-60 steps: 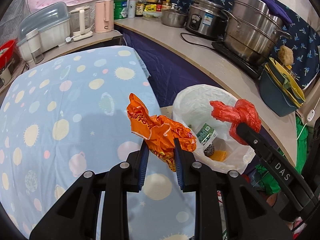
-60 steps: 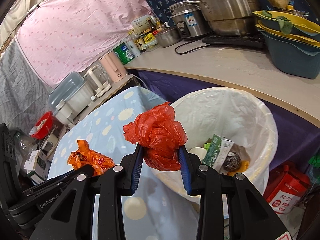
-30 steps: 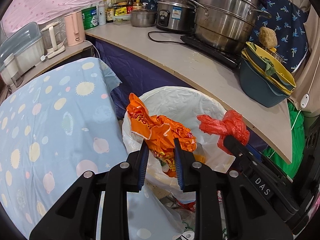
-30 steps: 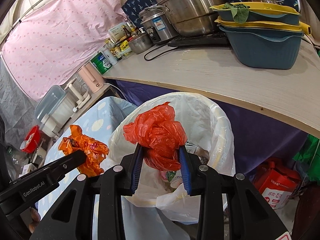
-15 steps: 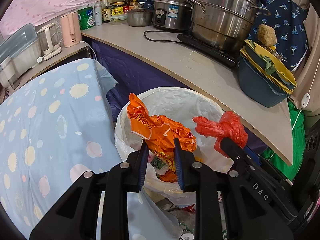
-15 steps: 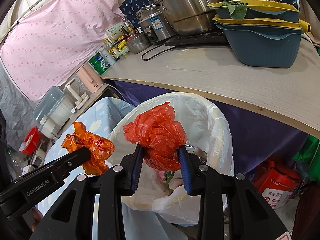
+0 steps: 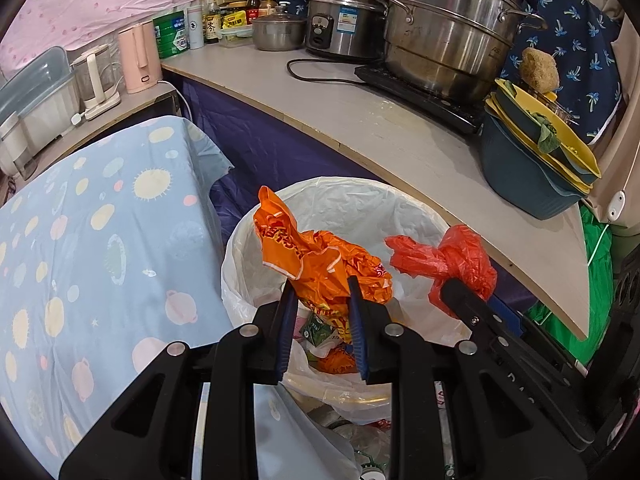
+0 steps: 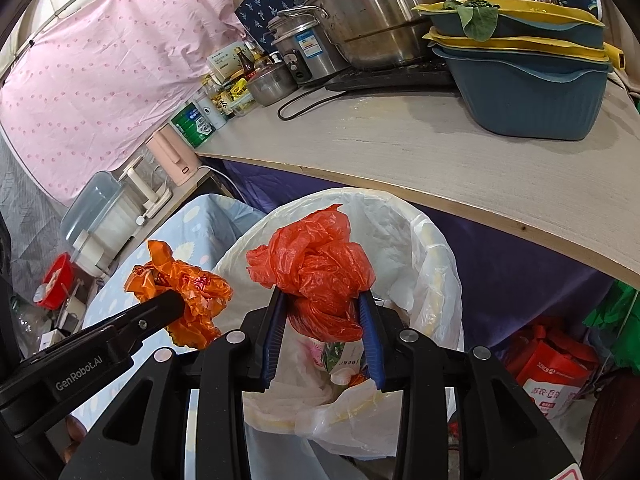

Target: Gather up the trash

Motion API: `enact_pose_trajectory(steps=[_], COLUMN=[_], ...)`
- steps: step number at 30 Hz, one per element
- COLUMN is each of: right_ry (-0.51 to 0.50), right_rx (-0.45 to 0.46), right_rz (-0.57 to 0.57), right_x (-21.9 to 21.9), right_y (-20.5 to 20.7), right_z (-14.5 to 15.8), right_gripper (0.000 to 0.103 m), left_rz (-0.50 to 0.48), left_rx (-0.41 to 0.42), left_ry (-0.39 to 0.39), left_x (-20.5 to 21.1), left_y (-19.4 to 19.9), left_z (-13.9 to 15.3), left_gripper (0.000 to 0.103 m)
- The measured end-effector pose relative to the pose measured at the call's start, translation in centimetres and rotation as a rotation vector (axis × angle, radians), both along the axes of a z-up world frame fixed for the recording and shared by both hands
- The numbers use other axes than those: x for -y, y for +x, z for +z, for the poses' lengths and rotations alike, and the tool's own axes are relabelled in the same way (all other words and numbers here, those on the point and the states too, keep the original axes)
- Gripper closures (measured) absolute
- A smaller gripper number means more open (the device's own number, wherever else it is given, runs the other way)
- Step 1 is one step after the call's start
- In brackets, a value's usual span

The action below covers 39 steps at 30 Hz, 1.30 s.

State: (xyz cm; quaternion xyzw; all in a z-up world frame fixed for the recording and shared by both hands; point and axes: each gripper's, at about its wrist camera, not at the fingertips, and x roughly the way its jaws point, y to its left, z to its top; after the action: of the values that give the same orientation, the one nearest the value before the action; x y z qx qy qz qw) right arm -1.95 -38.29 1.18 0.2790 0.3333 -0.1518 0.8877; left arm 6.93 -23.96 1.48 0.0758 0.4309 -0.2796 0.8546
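Home kitchen: rice cooker [image 7: 343,20], steamer pot [image 7: 448,36], counter [image 7: 384,128]

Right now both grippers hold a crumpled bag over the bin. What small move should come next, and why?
Probably open the left gripper first. Its orange wrapper hangs over the mouth of the white-lined bin, with trash visible below, so it should fall inside. The right gripper is shut on the red bag, also above the liner, and could release after.

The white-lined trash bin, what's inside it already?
Inside the white-lined trash bin, a green-printed carton and something orange show near the bottom. The crumpled red plastic bag and the fingers holding it cover the rest.
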Motion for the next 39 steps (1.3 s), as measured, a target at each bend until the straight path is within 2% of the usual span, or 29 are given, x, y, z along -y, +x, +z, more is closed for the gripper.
enact_pose_trajectory(steps=[6,10,16,29,32,33,35,39], right_ry=[-0.025,-0.036,-0.044,-0.099,-0.115,-0.119,-0.129,-0.161], right_rx=[-0.008,-0.004,0.004,0.014,0.009,0.007,0.001,-0.014], right_rz=[-0.006,-0.014,-0.013,0.013,0.006,0.006,0.009,0.014], right_x=[-0.1,-0.1,-0.2,-1.8,-2.2,-2.3,-2.5,-3.3], right_y=[0.3,0.3,0.4,0.1,-0.1,-0.2,-0.3,-0.8], right_z=[0.2,0.4,0.9,2.5,2.9,3.0,3.2,3.6], right_gripper=[0.066,0.06,0.058,0.052,0.047,0.047,0.046,0.041], left_rz=[0.004,0.014,0.031,0.053,0.064,0.067,0.08,0.091], left_rx=[0.004,0.0,-0.004,0.004,0.011,0.016,0.029,0.036], left_ry=[-0.012,-0.015,-0.015,-0.024,-0.021,-0.019,-0.016,-0.015], left_x=[0.0,-0.1,-0.4,-1.6,-2.2,-2.4,-2.9,-3.9], left_y=[0.3,0.6,0.7,0.4,0.2,0.1,-0.1,-0.5], left_z=[-0.2,-0.4,-0.5,0.3,0.5,0.6,0.8,1.2], left_gripper=[0.078,0.07,0.063,0.061,0.06,0.059,0.049,0.046])
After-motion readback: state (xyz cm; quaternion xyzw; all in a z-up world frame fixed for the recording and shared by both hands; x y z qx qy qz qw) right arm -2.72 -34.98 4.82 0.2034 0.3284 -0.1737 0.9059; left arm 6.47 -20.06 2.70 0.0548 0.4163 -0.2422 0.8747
